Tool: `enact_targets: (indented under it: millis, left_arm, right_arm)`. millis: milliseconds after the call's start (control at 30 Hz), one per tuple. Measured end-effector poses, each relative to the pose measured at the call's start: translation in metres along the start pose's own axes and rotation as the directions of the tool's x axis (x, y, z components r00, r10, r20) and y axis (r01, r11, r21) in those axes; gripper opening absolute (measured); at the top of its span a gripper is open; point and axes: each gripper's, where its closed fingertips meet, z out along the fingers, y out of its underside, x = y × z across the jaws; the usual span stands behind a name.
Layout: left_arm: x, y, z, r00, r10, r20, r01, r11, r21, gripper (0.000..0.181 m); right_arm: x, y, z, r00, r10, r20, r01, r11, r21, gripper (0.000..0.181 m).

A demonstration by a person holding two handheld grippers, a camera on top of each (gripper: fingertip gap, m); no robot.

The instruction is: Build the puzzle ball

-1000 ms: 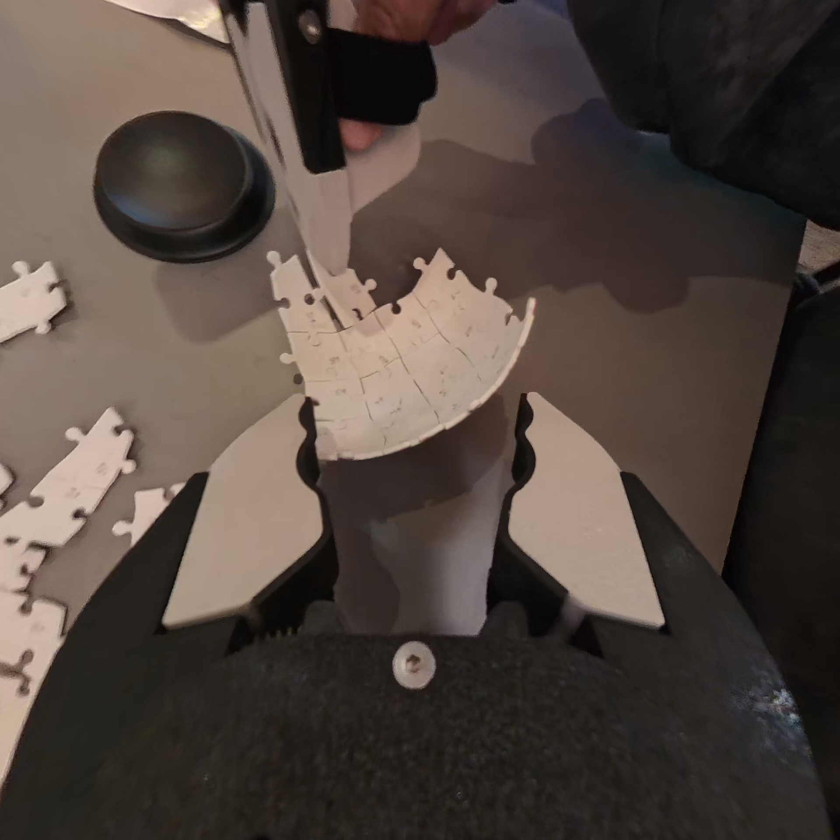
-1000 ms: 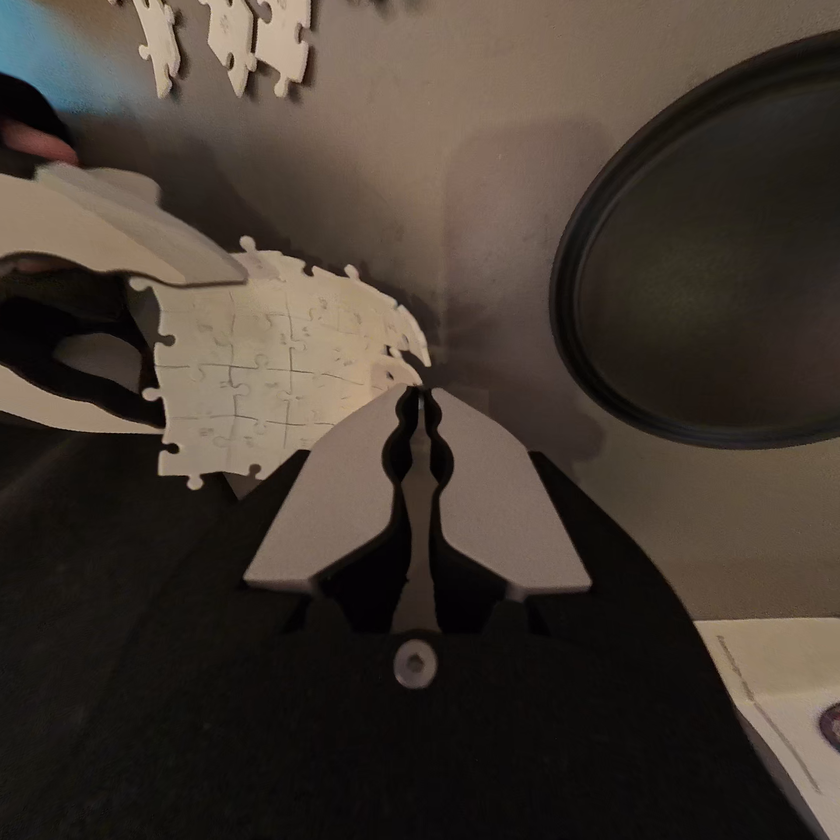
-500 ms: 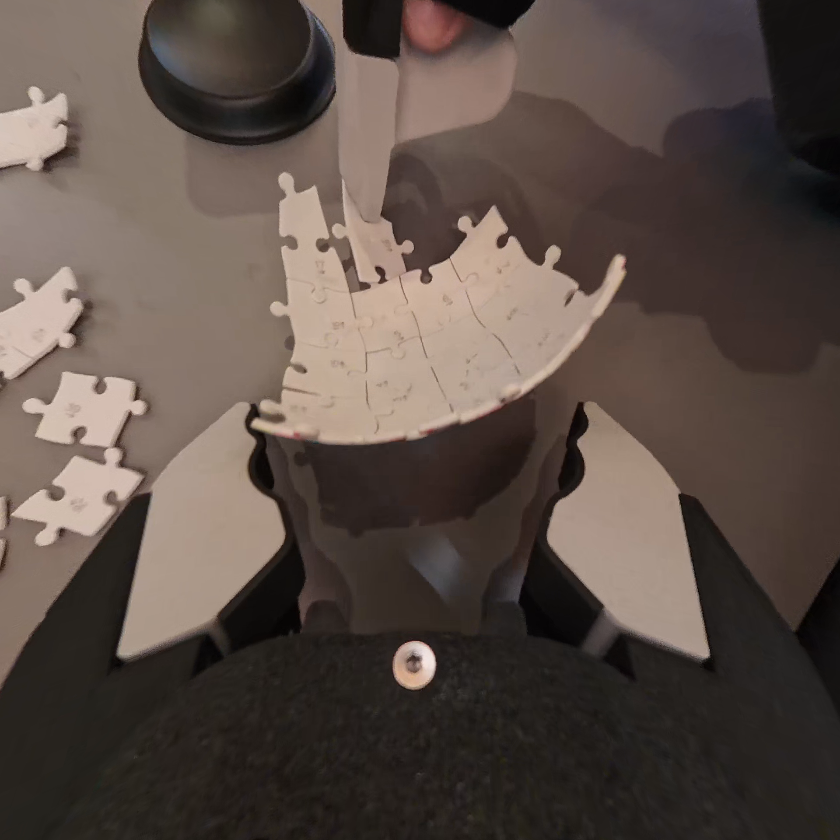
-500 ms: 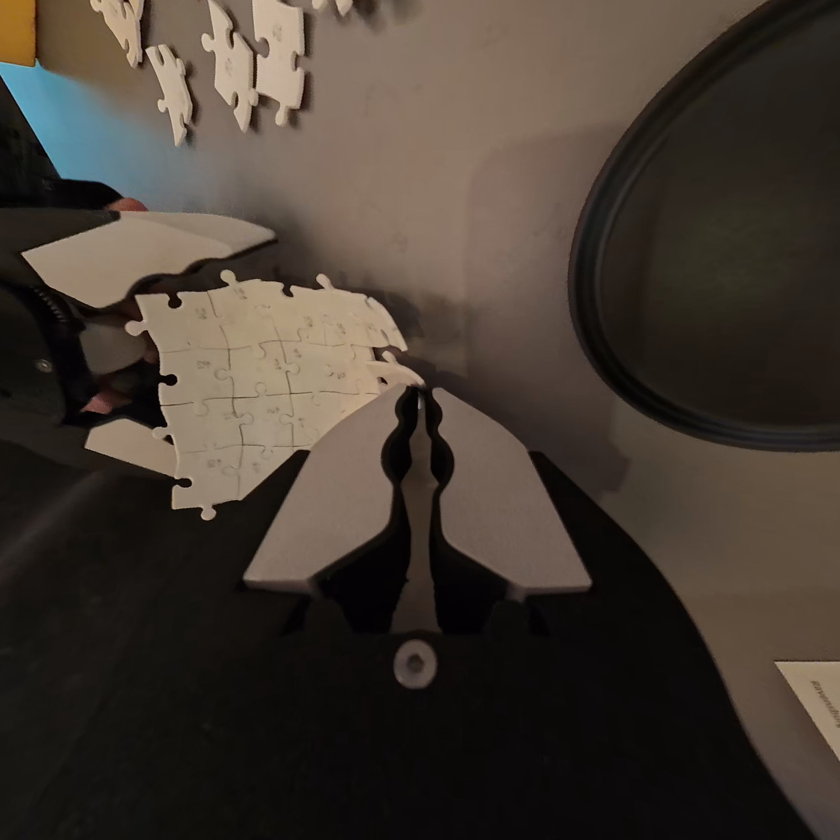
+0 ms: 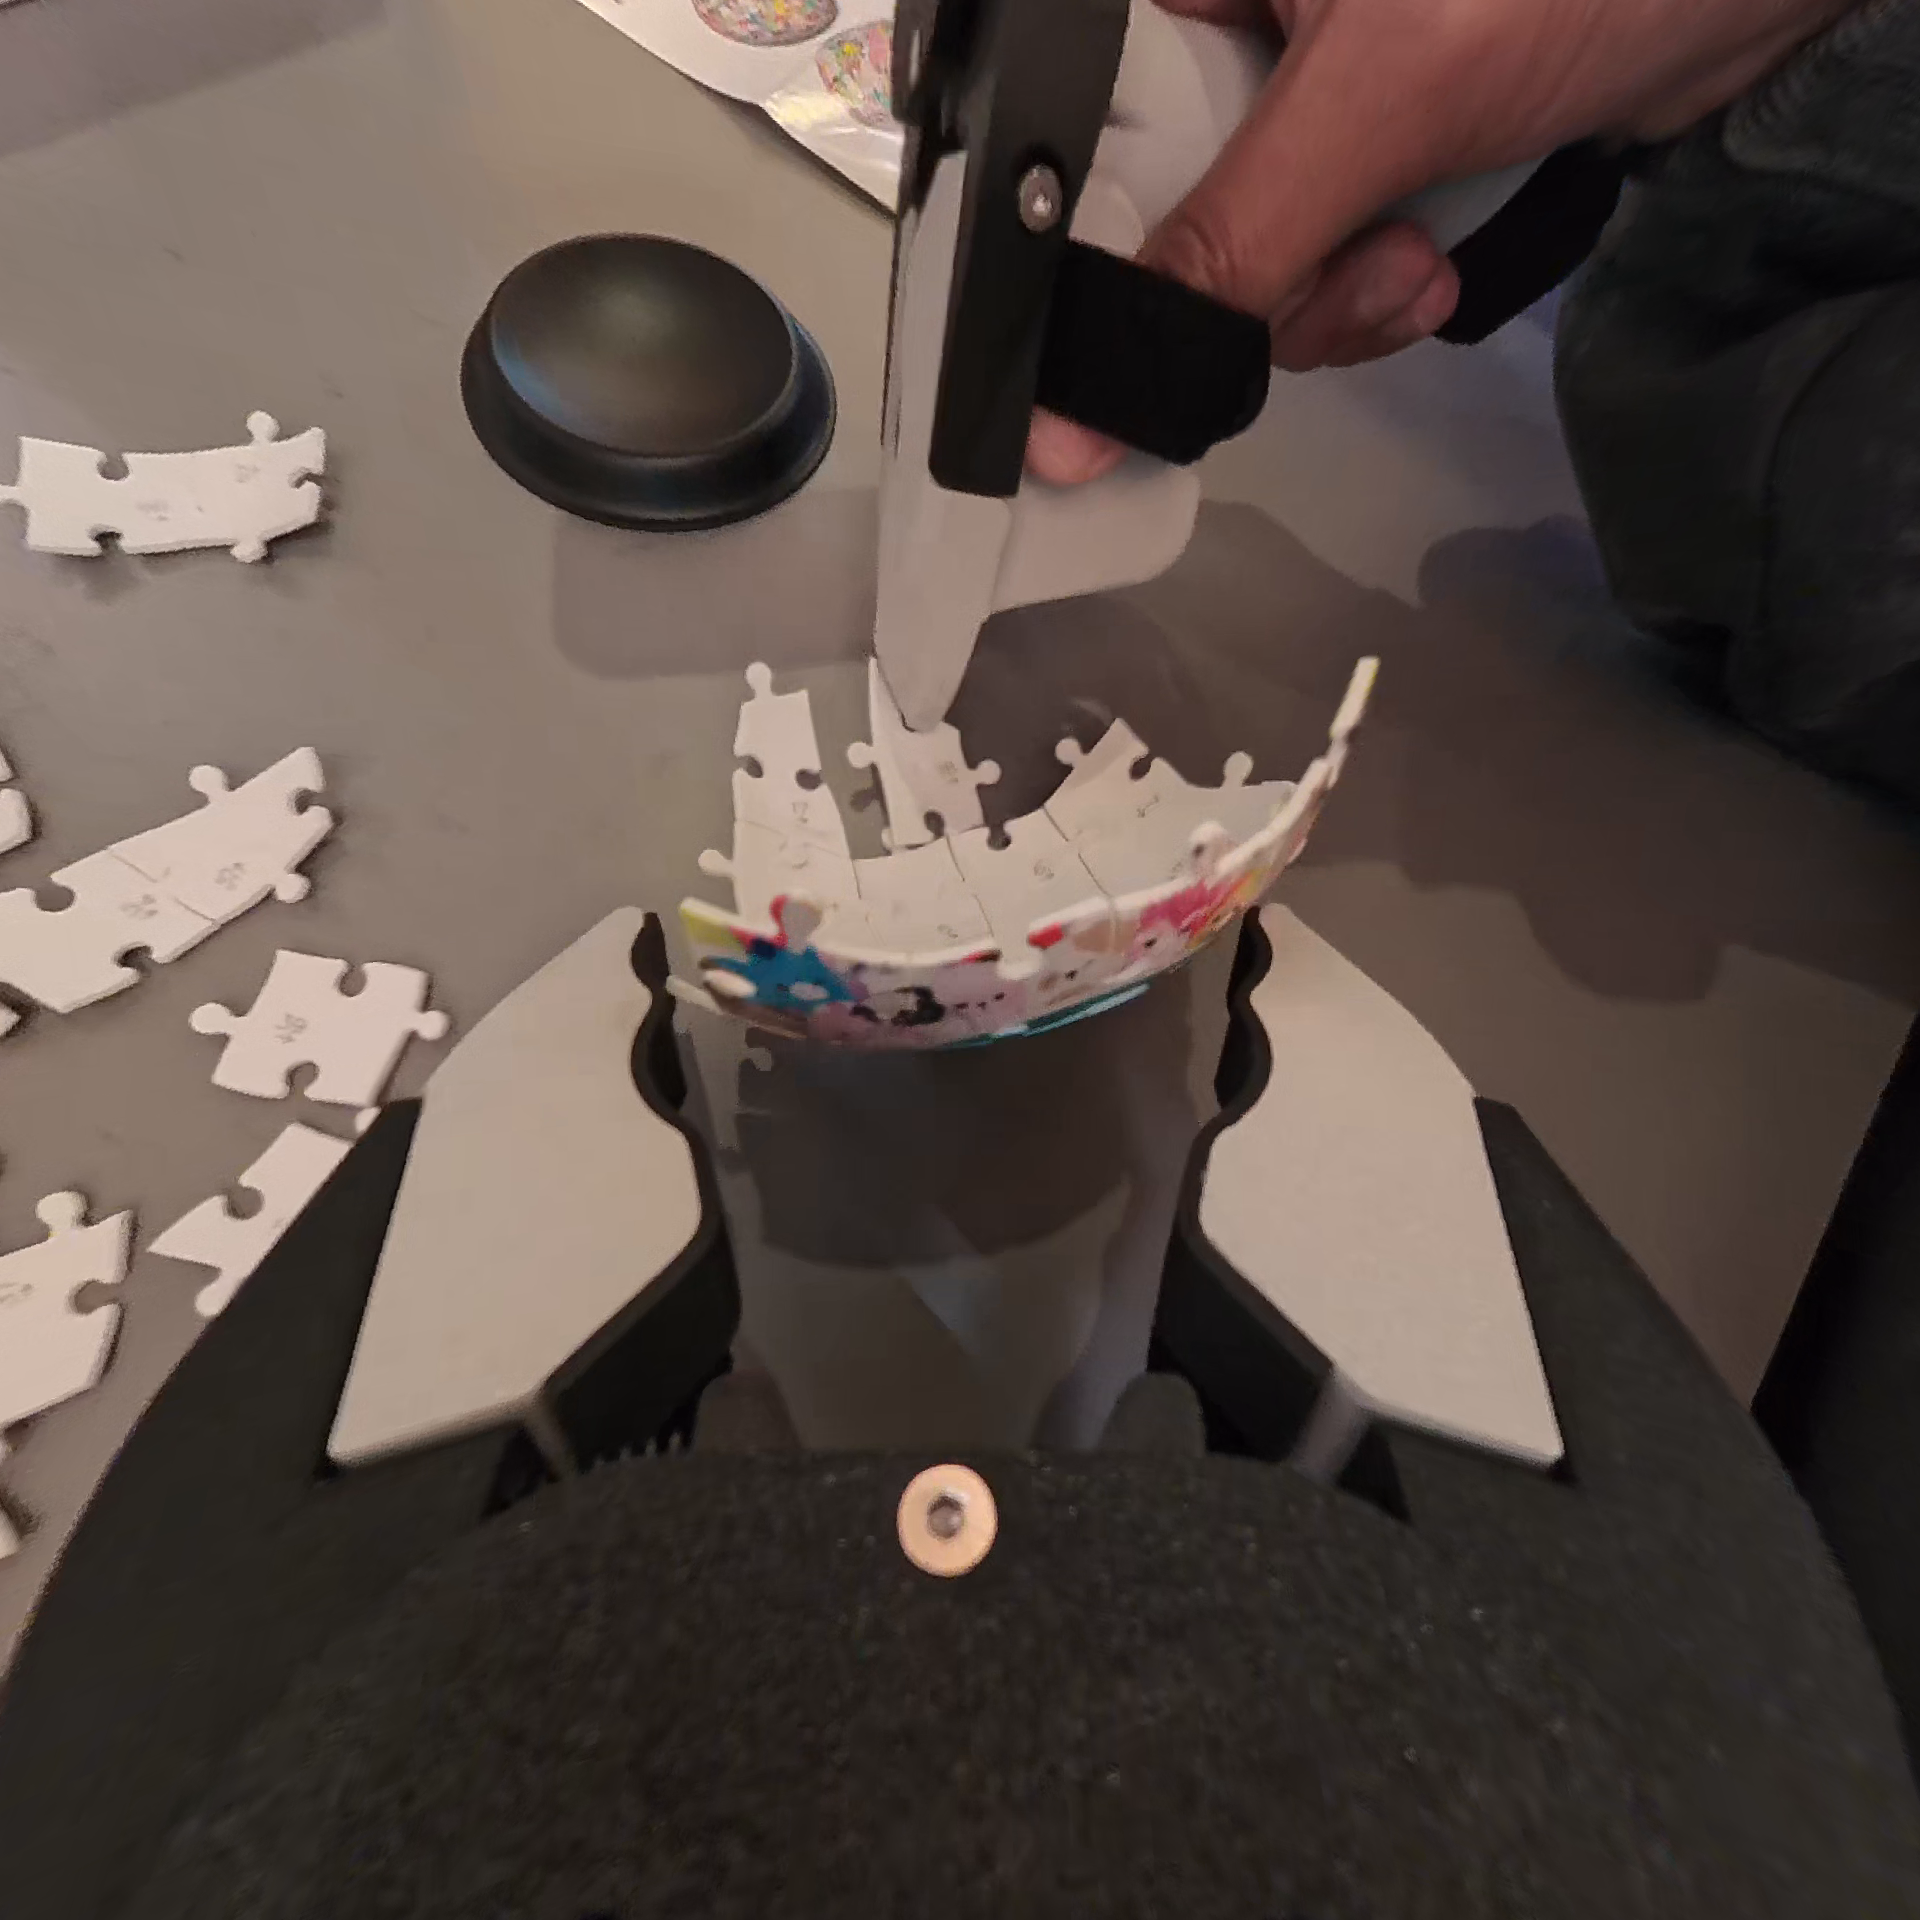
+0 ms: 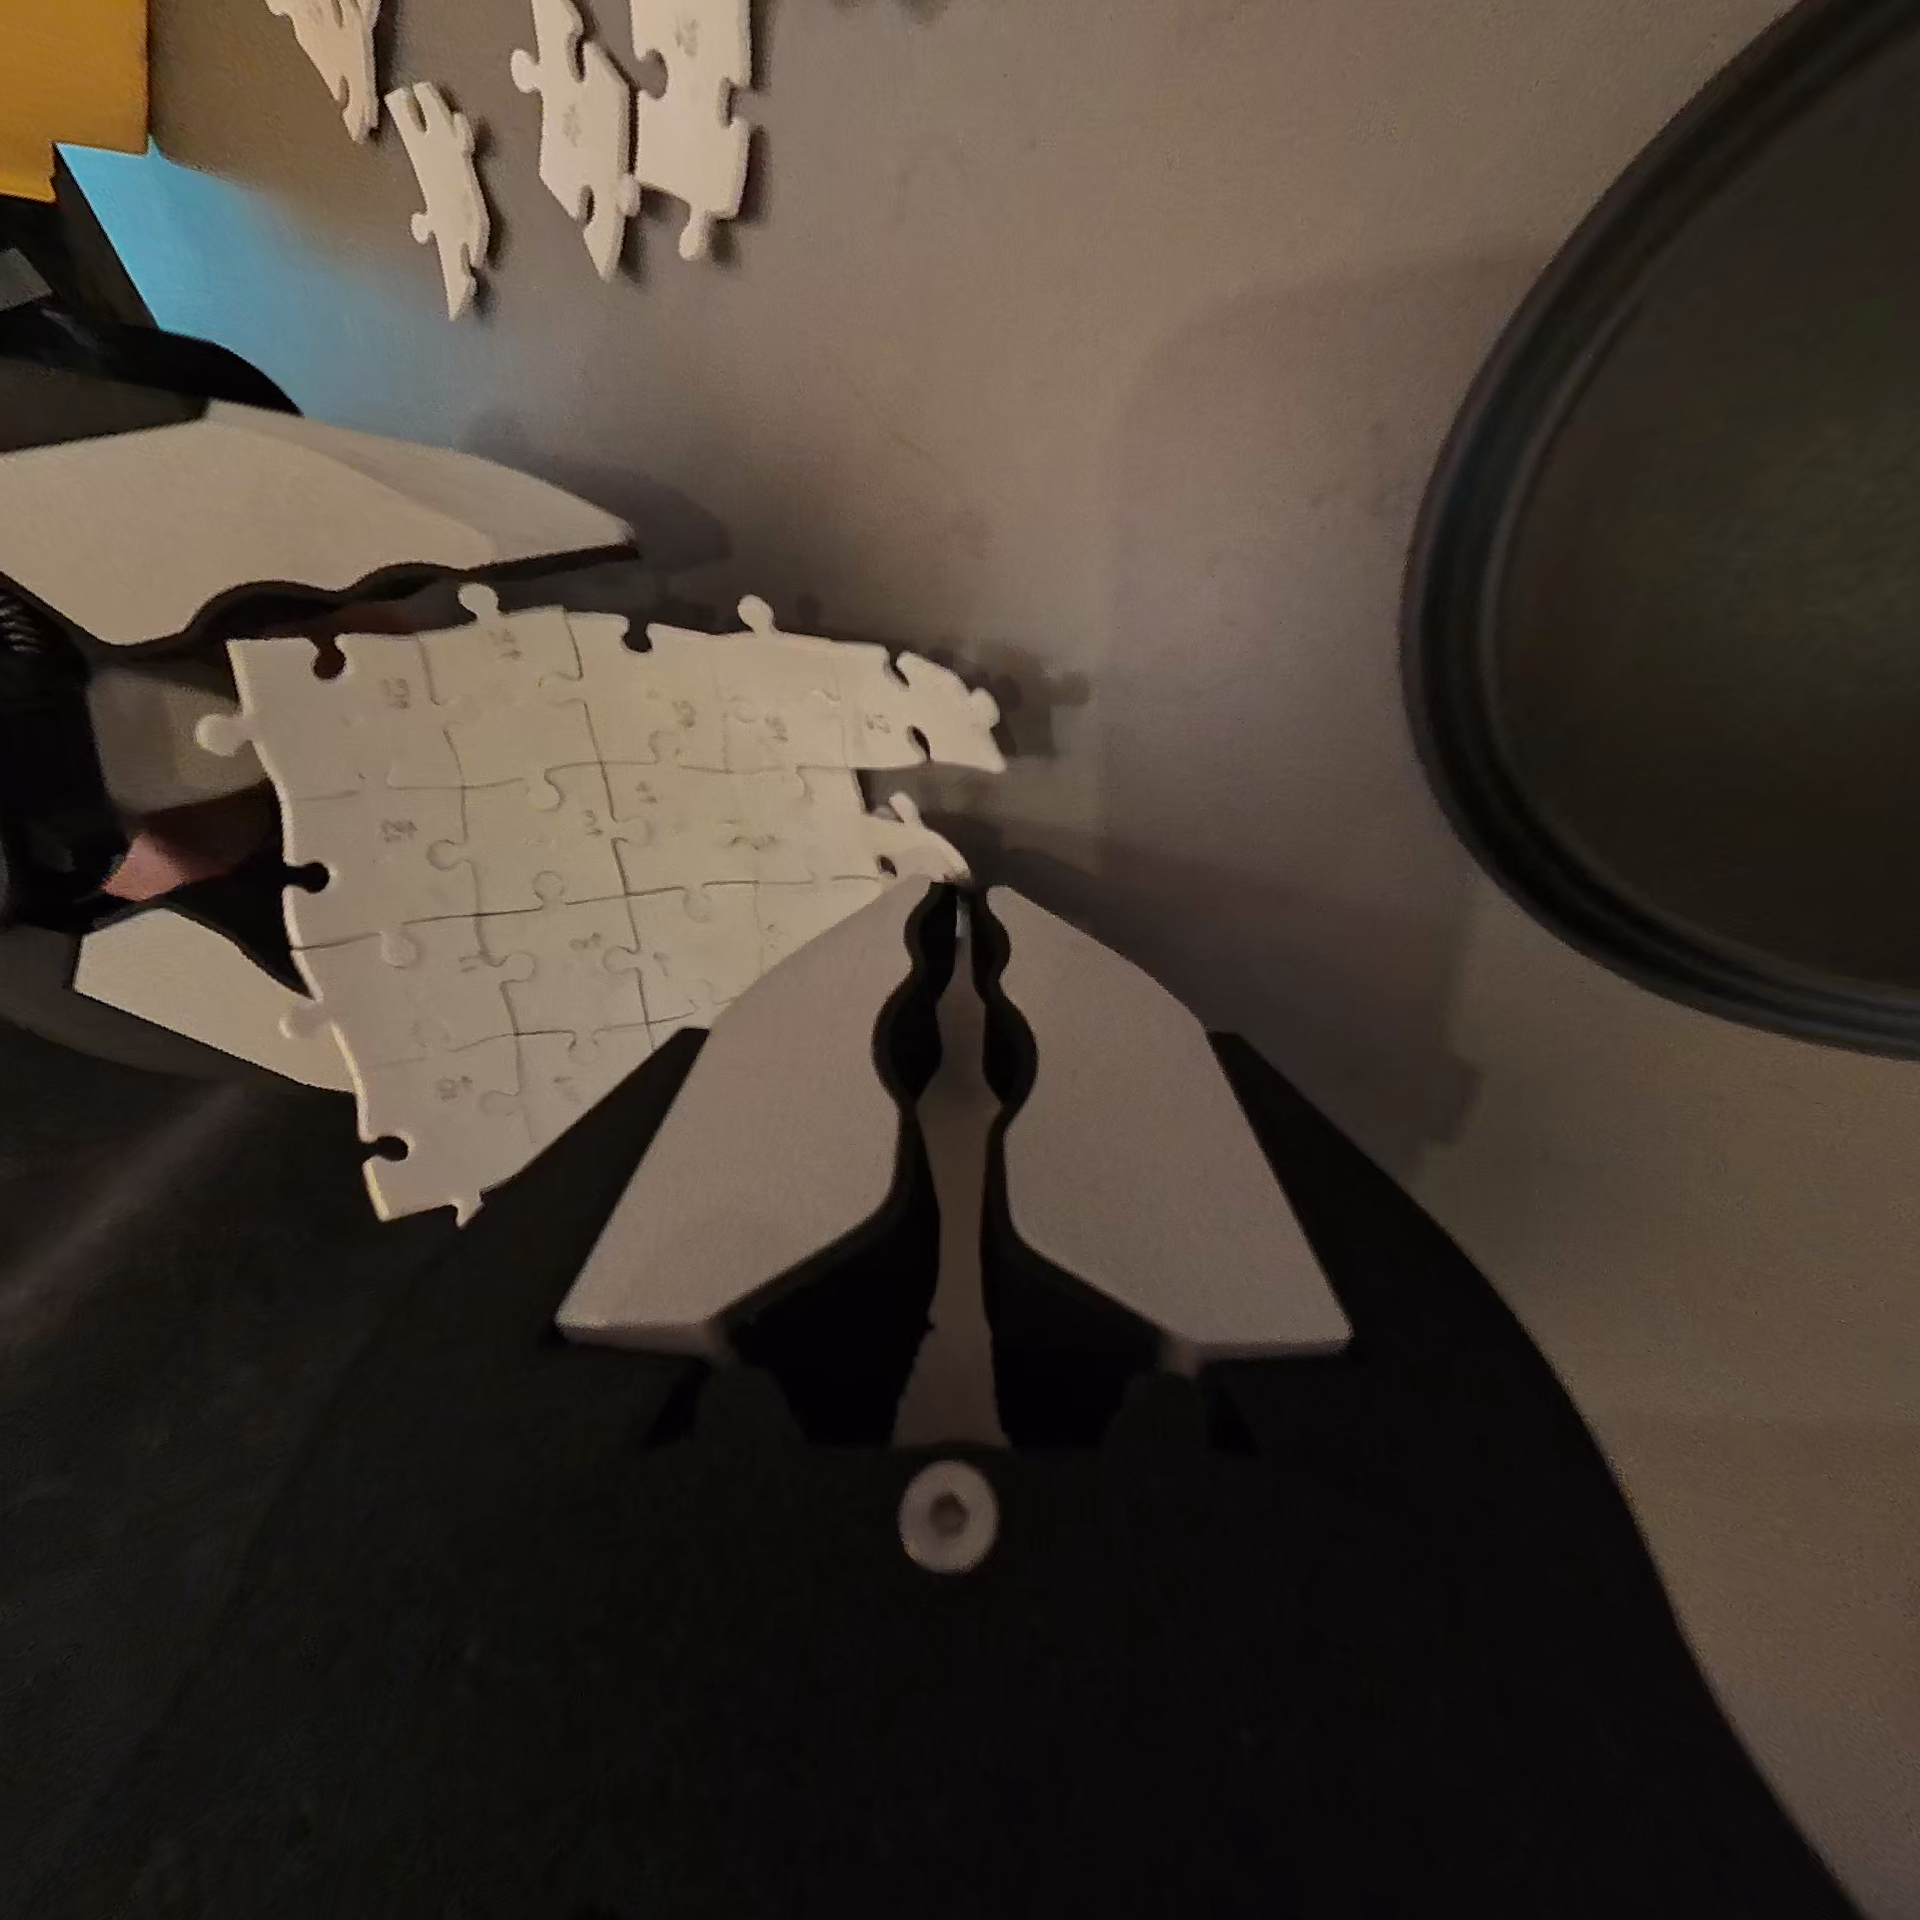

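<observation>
We count one curved shell (image 5: 997, 894) of joined pieces, white inside and coloured outside, sitting at the centre of the left wrist view between the tips of our left gripper (image 5: 945, 935). Its fingers are spread wide; the shell's left edge lies at the left fingertip, and whether it touches we cannot tell. The right fingertip stands clear of the shell.

Our right gripper (image 5: 920, 707) comes down from the top of that frame, a hand (image 5: 1382, 177) around its handle. Its fingers are pressed together on one piece (image 5: 925, 779) at the shell's far rim, beside a taller piece sticking up to its left. In the right wrist view the same closed tips (image 6: 961, 904) meet at mid-frame against the shell (image 6: 582, 862), which fills the middle left.

Loose pieces (image 5: 312, 1029) lie along the left edge of the left wrist view; we count about seven clusters or singles, some cut by the frame. Four more pieces (image 6: 592, 135) show at the upper left of the right wrist view.

One black stand (image 5: 644, 364) sits in the upper left of the left wrist view, well apart from the shell. One sheet (image 5: 790, 62) lies at the top edge. The table (image 5: 416, 665) is bare between stand and shell, and to the right of the shell up to its edge
</observation>
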Motion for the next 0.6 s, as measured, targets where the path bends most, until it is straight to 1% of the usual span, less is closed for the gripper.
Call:
enact_targets:
  millis: [200,467,600]
  left_arm:
    - [0.002,0.006,-0.006,1.0,0.015,-0.024,-0.015,1.0,-0.003,0.097]
    - [0.003,0.008,-0.004,0.999,0.012,-0.041,-0.013,1.0,-0.016,0.094]
    - [0.005,0.008,-0.002,0.999,0.014,-0.047,-0.015,1.0,-0.022,0.093]
  right_arm:
    - [-0.006,0.002,0.002,1.0,0.002,0.0,-0.002,1.0,-0.012,0.003]
    - [-0.009,-0.007,-0.004,1.0,0.003,-0.011,-0.003,1.0,-0.003,0.002]
    - [-0.007,-0.009,-0.004,1.0,0.002,-0.024,-0.003,1.0,-0.026,0.002]
